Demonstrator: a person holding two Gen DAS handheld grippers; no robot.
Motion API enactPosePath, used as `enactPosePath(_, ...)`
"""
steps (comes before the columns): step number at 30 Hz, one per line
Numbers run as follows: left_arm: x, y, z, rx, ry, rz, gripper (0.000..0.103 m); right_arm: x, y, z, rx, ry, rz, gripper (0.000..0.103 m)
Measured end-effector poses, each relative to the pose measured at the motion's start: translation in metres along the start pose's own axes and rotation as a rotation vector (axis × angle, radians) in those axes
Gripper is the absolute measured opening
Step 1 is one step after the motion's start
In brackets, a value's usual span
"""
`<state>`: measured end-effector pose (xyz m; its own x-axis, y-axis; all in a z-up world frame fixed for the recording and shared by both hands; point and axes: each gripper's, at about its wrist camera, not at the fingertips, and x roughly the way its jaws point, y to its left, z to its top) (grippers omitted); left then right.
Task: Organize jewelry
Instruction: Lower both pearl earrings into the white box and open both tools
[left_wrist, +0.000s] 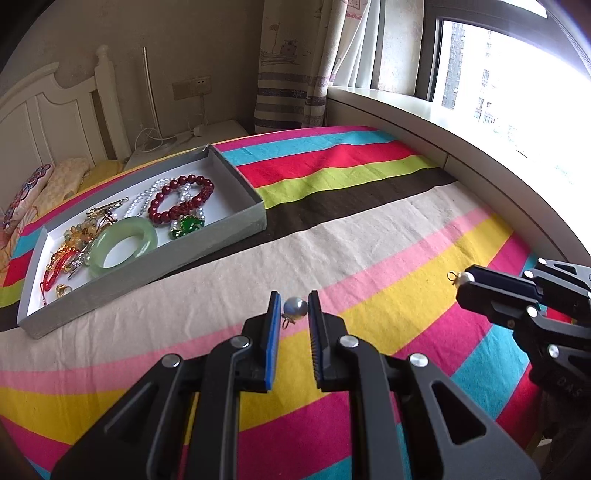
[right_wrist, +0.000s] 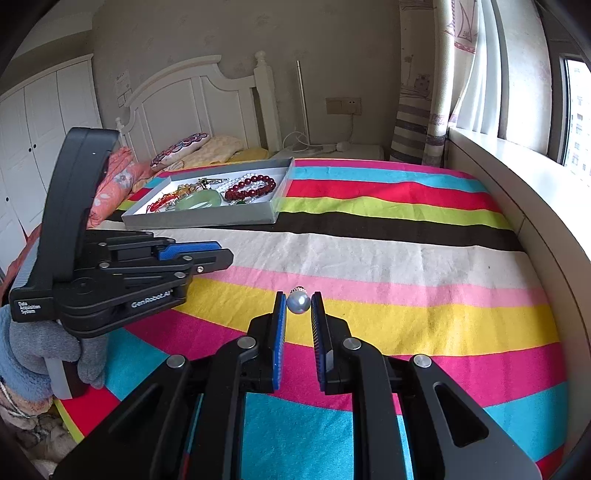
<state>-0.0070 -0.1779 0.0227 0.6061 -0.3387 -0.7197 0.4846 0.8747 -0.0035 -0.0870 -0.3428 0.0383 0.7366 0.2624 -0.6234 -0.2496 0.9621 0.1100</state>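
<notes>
Each gripper holds one pearl earring above the striped bedspread (left_wrist: 388, 236). The left gripper (left_wrist: 292, 308) is closed almost fully on its pearl earring (left_wrist: 295, 307), the blue pads touching the round bead at the very tips; the right gripper (right_wrist: 298, 303) pinches the second pearl earring (right_wrist: 298, 302) in the same way. The risk, I think, is a slip: the pearls are smooth, hard and glossy spheres, held only at the tip of flat ribbed pads, so a small tilt or a jolt could let one roll out and get lost in the cotton folds. The grey cardboard box (left_wrist: 236, 184), shallow with a white floor, lies further away and is already crowded with a translucent jade bangle (left_wrist: 123, 240) and a dark red bead bracelet (left_wrist: 181, 199), so a dropped earring could land under them and tangle its little gold hook.
</notes>
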Motion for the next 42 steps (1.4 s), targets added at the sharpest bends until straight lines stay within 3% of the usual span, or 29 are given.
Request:
enactPosePath(10, -0.042, 0.06, -0.023, -0.075, -0.042, 0.058, 0.014, 0.013, 0.036, 0.011, -0.087, 0.026, 0.033, 0.015)
enactPosePath(16, -0.051, 0.096, -0.012, -0.12, -0.072, 0.09, 0.014, 0.03, 0.071, 0.044, -0.159, 0.001, 0.088, 0.015)
enactPosePath(22, -0.041, 0.13, 0.009, -0.186, -0.084, 0.101, 0.014, 0.067, 0.093, 0.082, -0.152, -0.028, 0.155, 0.015)
enactPosePath(26, -0.036, 0.154, 0.02, -0.242, -0.102, 0.09, 0.014, 0.092, 0.11, 0.098, -0.18, -0.037, 0.151, 0.015)
enactPosePath(32, -0.028, 0.184, 0.033, -0.334, -0.138, 0.011, 0.014, 0.124, 0.124, 0.108, -0.196, -0.033, 0.174, 0.015)
enactPosePath(37, -0.014, 0.189, 0.039, -0.344, -0.166, -0.041, 0.014, 0.145, 0.13, 0.112, -0.194, -0.009, 0.17, 0.015)
enactPosePath(42, 0.001, 0.189, 0.042, -0.334, -0.159, -0.026, 0.014, 0.158, 0.136, 0.11, -0.224, 0.018, 0.146, 0.015)
